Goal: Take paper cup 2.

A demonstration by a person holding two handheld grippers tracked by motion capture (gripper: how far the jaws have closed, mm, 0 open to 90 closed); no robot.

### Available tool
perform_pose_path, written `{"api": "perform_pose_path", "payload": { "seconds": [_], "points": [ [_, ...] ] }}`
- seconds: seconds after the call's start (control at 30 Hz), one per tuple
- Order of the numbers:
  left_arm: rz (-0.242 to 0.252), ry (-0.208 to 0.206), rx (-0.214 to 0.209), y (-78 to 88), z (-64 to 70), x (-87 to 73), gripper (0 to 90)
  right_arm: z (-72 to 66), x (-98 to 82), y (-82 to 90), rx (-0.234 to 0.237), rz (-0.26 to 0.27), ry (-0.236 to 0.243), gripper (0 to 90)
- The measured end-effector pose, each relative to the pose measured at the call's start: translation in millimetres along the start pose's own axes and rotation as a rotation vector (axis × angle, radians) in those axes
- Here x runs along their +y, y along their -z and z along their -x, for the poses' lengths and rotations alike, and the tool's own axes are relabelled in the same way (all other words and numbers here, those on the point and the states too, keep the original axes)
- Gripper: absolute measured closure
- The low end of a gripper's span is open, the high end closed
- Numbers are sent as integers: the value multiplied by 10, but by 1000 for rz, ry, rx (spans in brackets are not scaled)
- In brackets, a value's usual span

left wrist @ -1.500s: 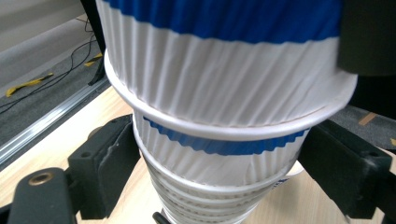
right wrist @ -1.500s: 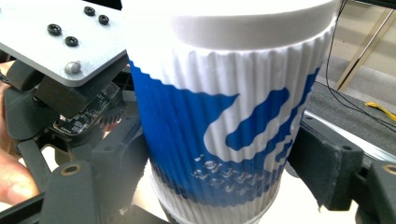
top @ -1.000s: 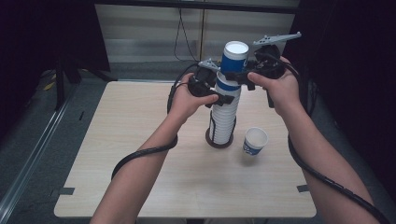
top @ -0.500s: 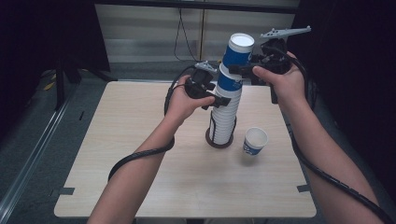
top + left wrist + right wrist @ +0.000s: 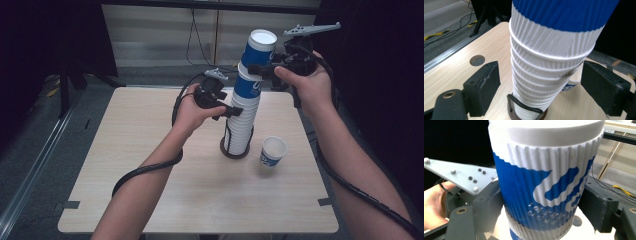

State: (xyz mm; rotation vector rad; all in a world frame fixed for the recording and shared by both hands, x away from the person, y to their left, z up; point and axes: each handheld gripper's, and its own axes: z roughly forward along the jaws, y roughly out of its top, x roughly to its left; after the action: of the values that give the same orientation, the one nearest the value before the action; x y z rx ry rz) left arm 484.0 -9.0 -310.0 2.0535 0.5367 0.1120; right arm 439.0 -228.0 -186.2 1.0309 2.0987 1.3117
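A: From the high view?
B: A tall stack of ribbed white-and-blue paper cups (image 5: pixel 245 107) stands in a dark ring holder (image 5: pixel 235 150) on the light wooden table (image 5: pixel 150 175). The right gripper (image 5: pixel 257 69) clasps the top cup (image 5: pixel 257 50); a single cup (image 5: pixel 273 151) stands just beside the holder.

A: Left gripper view?
B: The left gripper (image 5: pixel 539 82) straddles the stack, jaws just closing, a gap on each side.

A: Right gripper view?
B: Jaws pressed on the top cup.

The top cup (image 5: pixel 546 182) I held was ribbed white with a blue wave pattern; the cup stack (image 5: pixel 245 107) showed white ribs, its holder (image 5: pixel 235 150) dark, my bench (image 5: pixel 150 160) pale wood-grain.
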Motion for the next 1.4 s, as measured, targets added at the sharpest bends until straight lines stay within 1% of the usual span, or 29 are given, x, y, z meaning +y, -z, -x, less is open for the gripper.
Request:
{"api": "perform_pose_path", "payload": {
  "seconds": [0.07,0.2,0.33,0.37,0.43,0.5,0.57,0.67,0.83,0.87,0.93,1.0,1.13,1.2,1.27,1.3,1.37,1.4],
  "points": [
    [-4,1,-7,8,0,-7,158,4,14,17,0,8,-2,231],
    [-4,1,-2,4,8,-21,158,8,34,33,-2,8,-1,230],
    [-8,-2,-6,-9,14,-30,158,12,50,47,-8,15,3,231],
    [-6,-1,-11,-19,18,-34,158,16,51,53,-14,18,3,230],
    [-13,-6,-9,-29,17,-36,158,31,52,64,-9,24,-3,230],
    [-12,1,-14,-42,13,-43,158,49,56,80,-6,31,-10,230],
    [-22,2,-15,-44,4,-46,158,64,65,103,-16,33,-10,230],
    [-23,-2,-18,-52,4,-51,158,92,69,143,-13,40,-16,230],
    [-30,3,-17,-61,6,-62,158,148,21,209,-18,36,-25,229],
    [-23,4,-20,-69,10,-69,158,158,9,222,-23,37,-27,229],
    [-31,-1,-17,-70,16,-76,158,181,-18,251,-21,38,-31,229],
    [-28,0,-20,-74,21,-87,158,210,-50,285,-23,36,-34,228],
    [-32,-3,-21,-60,21,-99,158,277,-126,355,-34,34,-42,229],
    [-30,-3,-21,-58,21,-109,158,310,-165,384,-35,35,-54,229],
    [-36,-3,-21,-49,20,-118,158,337,-194,413,-42,33,-54,229],
    [-34,-5,-23,-45,17,-124,158,348,-210,424,-39,31,-57,229],
    [-30,1,-20,-38,20,-138,158,372,-238,451,-47,27,-60,229],
    [-30,-3,-20,-30,20,-143,158,384,-253,463,-54,29,-58,229]
  ]
}}
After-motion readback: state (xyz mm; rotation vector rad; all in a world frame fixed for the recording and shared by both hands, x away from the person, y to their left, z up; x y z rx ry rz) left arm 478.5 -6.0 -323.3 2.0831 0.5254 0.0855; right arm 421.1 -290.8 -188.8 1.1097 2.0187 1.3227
